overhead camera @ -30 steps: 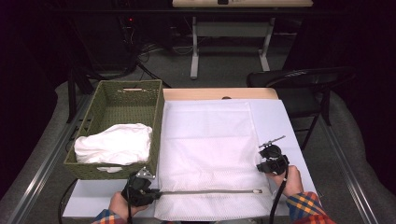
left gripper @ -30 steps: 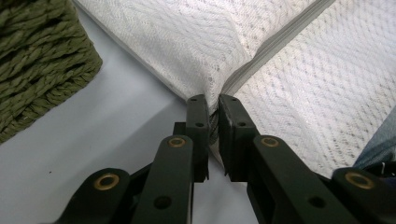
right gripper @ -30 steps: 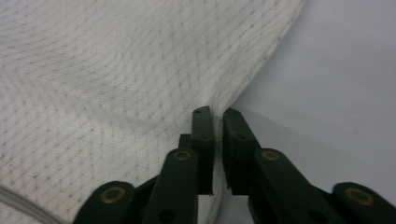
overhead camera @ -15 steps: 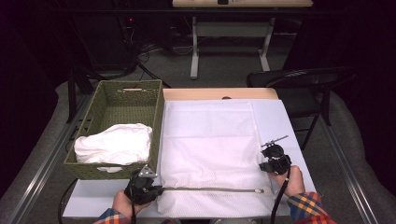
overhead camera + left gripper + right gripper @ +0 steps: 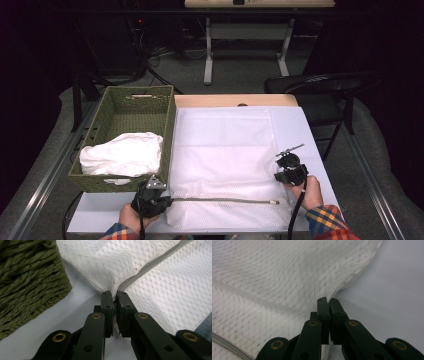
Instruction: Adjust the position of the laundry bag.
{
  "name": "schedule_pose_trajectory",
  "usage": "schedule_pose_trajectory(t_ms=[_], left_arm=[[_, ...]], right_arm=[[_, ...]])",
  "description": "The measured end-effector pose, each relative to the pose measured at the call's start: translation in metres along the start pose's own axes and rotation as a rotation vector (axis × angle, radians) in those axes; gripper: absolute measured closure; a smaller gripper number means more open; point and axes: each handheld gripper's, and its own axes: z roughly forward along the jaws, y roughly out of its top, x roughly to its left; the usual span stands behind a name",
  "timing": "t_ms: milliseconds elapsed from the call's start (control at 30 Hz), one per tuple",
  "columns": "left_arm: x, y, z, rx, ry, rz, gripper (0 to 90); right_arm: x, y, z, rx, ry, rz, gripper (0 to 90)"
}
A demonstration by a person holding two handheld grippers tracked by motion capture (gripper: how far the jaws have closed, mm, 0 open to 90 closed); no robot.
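Both grippers pinch the mesh bag (image 5: 225, 165) flat on the table: left gripper (image 5: 114, 296) by the zipper (image 5: 150, 266) end, right gripper (image 5: 328, 301) probably at its side edge; lift evenly, keeping tension

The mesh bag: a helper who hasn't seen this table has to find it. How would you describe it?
On the white table, right of the green woven basket, lies a flat white mesh bag. A grey zipper runs along its near edge, and both grippers pinch its edges. Unlike the crumpled white cloth in the basket, it lies spread flat.
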Motion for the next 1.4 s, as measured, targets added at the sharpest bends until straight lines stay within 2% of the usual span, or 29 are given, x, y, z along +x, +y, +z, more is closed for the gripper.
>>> schedule_pose_trajectory(t_ms=[267,300,433,533,633,833,900,1133,1200,1267,1400], left_arm=[[0.002,0.000,-0.001,0.001,0.011,-0.004,84.1],[0.003,0.000,-0.001,0.001,0.011,-0.007,84.1],[0.001,-0.001,0.001,0.012,-0.013,-0.011,84.1],[-0.005,0.001,0.004,0.020,-0.004,0.024,84.1],[-0.005,0.003,0.006,0.014,-0.003,0.023,84.1],[-0.002,0.003,0.003,0.001,0.021,0.003,84.1],[0.000,0.002,0.002,0.002,0.027,-0.004,84.2],[0.002,0.002,0.001,0.011,0.042,-0.005,84.1],[0.002,0.002,0.001,0.012,0.033,-0.010,84.2],[0.000,0.002,0.002,0.013,0.026,-0.003,84.1],[-0.001,0.003,0.003,0.013,0.017,0.006,83.8]], right_arm=[[-0.003,0.003,0.003,-0.002,-0.001,-0.006,88.3],[-0.001,0.004,0.003,0.003,0.005,0.008,88.3],[0.004,0.006,0.002,-0.001,0.017,-0.019,88.4],[-0.001,0.006,0.003,0.003,-0.001,-0.005,88.3],[-0.004,0.006,0.002,0.000,-0.009,0.016,88.4],[-0.005,0.007,0.003,-0.006,-0.015,0.014,88.4],[-0.002,0.009,0.004,-0.008,-0.008,-0.003,88.4],[0.001,0.009,0.002,-0.018,0.004,-0.013,88.3],[0.003,0.010,0.002,-0.020,0.007,-0.026,88.4],[0.004,0.011,0.002,-0.017,0.001,-0.021,88.4],[-0.002,0.010,0.004,-0.007,-0.028,0.000,88.4]])
